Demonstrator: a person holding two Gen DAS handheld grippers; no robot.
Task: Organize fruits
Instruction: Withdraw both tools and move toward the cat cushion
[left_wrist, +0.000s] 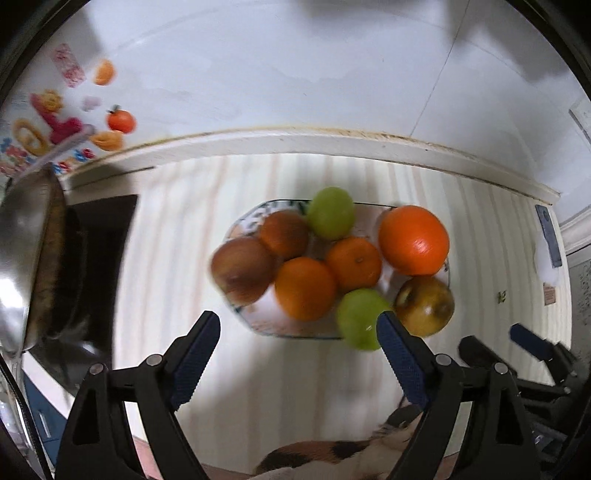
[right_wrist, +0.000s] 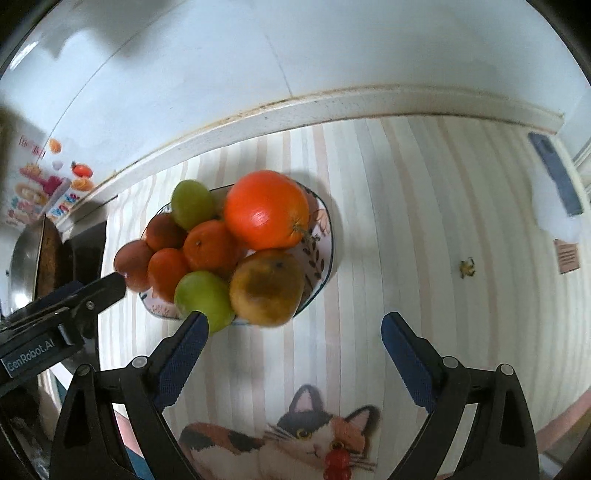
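eight fruits sit heaped on the plate (left_wrist: 255, 321) at centre frame, ahead of the left gripper (left_wrist: 299, 356), whose jaws gape empty; the right gripper (right_wrist: 293, 354), equally wide and empty, has the brownish apple (right_wrist: 267, 288) nearest, toward upper left.

Large orange (right_wrist: 266, 209), centre of the right wrist view: glossy peel with a bright highlight. Brownish apple (right_wrist: 266, 287) below it: duller, blotched skin. Green fruit (right_wrist: 202, 298): smooth, faint sheen. Plate (right_wrist: 320, 254): glazed, looks ceramic, printed leaf pattern. Surface (right_wrist: 406, 229): matt striped cloth with a cat print. Tongs (left_wrist: 299, 354), lower part of the left wrist view: matt black plastic arms, blue knurled pads (left_wrist: 194, 363). Pan (left_wrist: 26, 254), left edge: shiny metal.
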